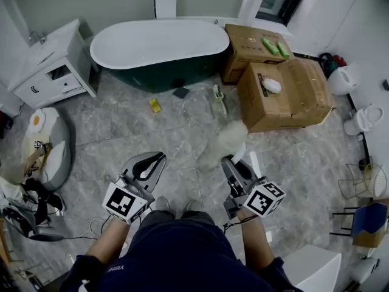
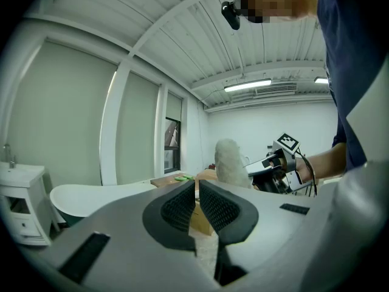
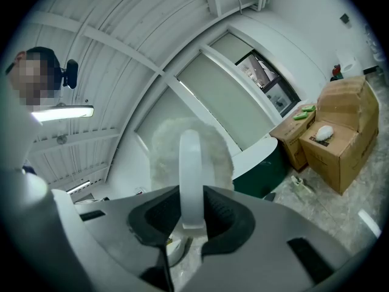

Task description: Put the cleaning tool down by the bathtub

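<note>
R tool (image 3: 188, 215) clamped on the white handle (image 3: 189, 175) of the fluffy duster (image 1: 226, 142). Duster's long axis runs fwd, away from the person, head past the jaws & aimed more at the cardboard boxes (image 1: 285, 96). L tool (image 2: 196, 202) closed, empty. Bathtub (image 1: 158, 72) sits well ahead & left of the duster, across the floor (image 1: 121, 132). So prob. R hand carries fwd-left, then lowers by the tub wall.

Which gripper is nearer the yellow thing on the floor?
Left. The left gripper is in line with the yellow thing; the right gripper, holding the duster, is off to its right.
</note>
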